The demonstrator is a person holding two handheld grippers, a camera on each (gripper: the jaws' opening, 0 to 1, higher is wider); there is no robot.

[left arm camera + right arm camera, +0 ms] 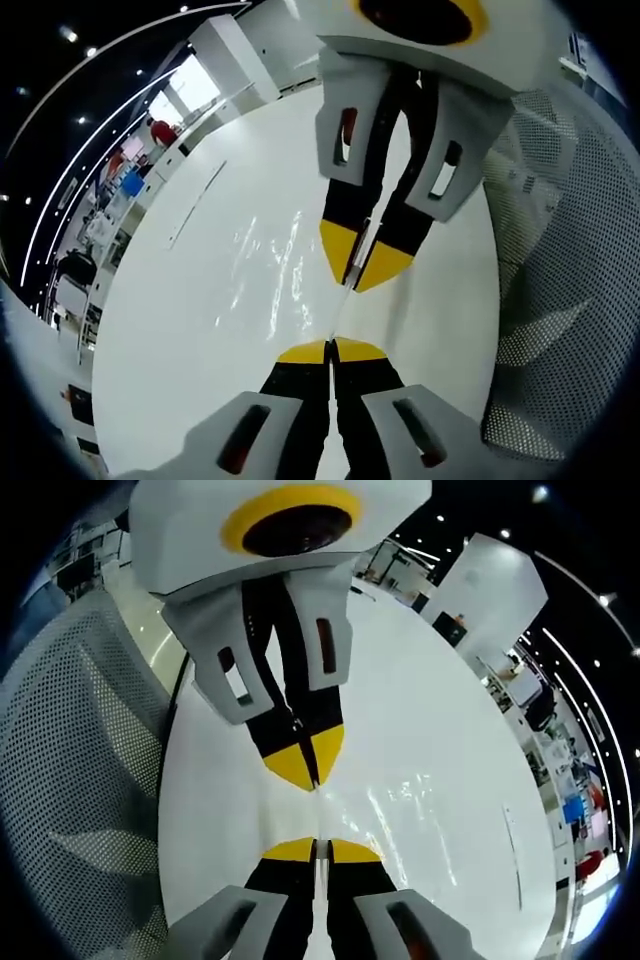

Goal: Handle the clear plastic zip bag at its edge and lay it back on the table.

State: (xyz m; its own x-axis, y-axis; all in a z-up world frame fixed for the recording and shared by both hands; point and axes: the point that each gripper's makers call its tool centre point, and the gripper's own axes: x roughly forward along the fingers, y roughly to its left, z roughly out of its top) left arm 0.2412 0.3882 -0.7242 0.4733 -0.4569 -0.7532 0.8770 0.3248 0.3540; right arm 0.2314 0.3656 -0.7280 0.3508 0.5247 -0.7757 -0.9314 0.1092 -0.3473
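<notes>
Both grippers closed on the clear plastic zip bag, facing each other tip to tip. Left gripper pinching one thin edge of the bag with yellow tips together; right gripper pinching the same edge from the opposite side. Bag stretched between them, over the white table, visible mostly as shiny wrinkles. Cannot tell whether the bag already touches the table or hangs just above it.

Possible trouble from here: very thin and slippery film, so an edge could slide out of one gripper if pulled apart too hard. Uneven release could leave the bag folded or crumpled. Mesh chair just beside the table edge, a possible snag.
</notes>
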